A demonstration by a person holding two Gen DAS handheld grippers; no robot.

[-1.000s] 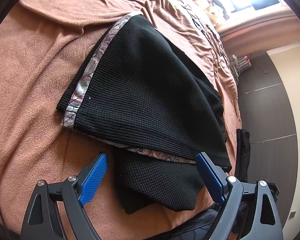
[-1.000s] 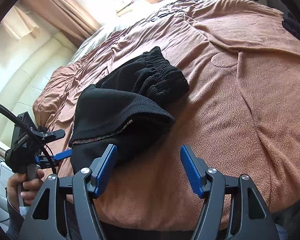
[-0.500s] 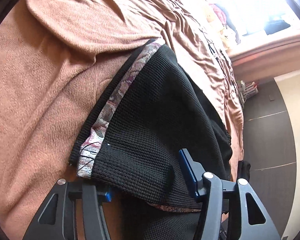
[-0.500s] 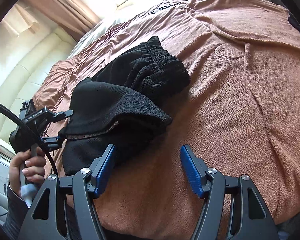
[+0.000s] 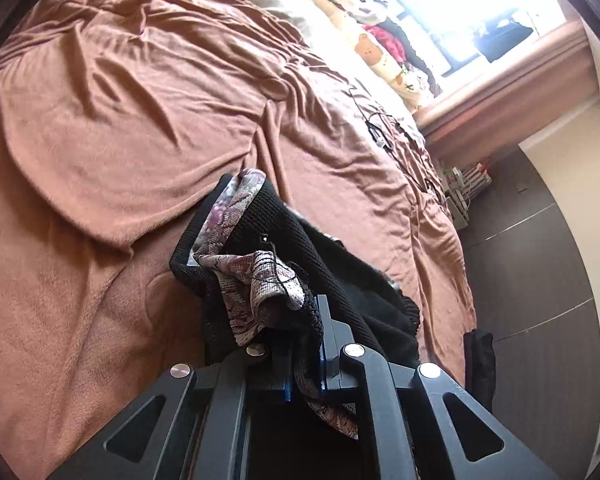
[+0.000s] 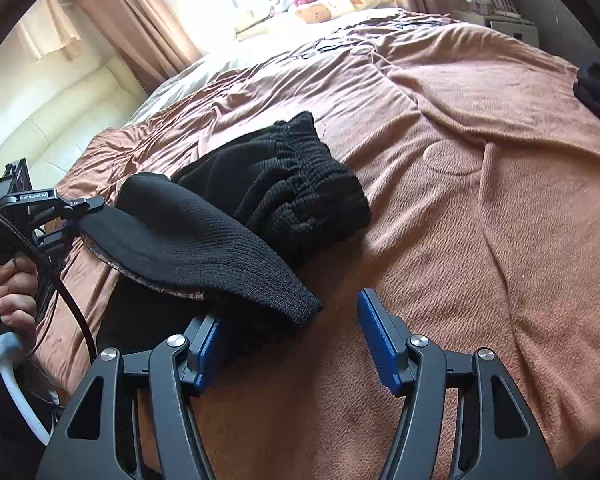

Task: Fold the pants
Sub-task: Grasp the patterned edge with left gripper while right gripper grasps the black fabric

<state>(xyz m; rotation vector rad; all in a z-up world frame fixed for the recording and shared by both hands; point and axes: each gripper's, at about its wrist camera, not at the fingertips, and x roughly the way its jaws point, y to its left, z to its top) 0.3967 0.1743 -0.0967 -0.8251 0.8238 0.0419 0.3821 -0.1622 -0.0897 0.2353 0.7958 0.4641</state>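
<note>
Pants: black knit pants [image 6: 228,236] part-folded on the brown blanket [image 6: 480,208], hem lifted.
Left gripper [image 5: 306,344]: open a second ago, now clamped on the hem's patterned trim [image 5: 256,280].
Right gripper [image 6: 288,336]: fingers apart, holding nothing, beside the fold.
Meaning: next fold probably starting.

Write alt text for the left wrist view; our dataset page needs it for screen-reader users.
The left tongs are shut on a bunched edge of black knit pants, showing their patterned lining, over a rumpled brown blanket. A bright window glares behind.
</note>
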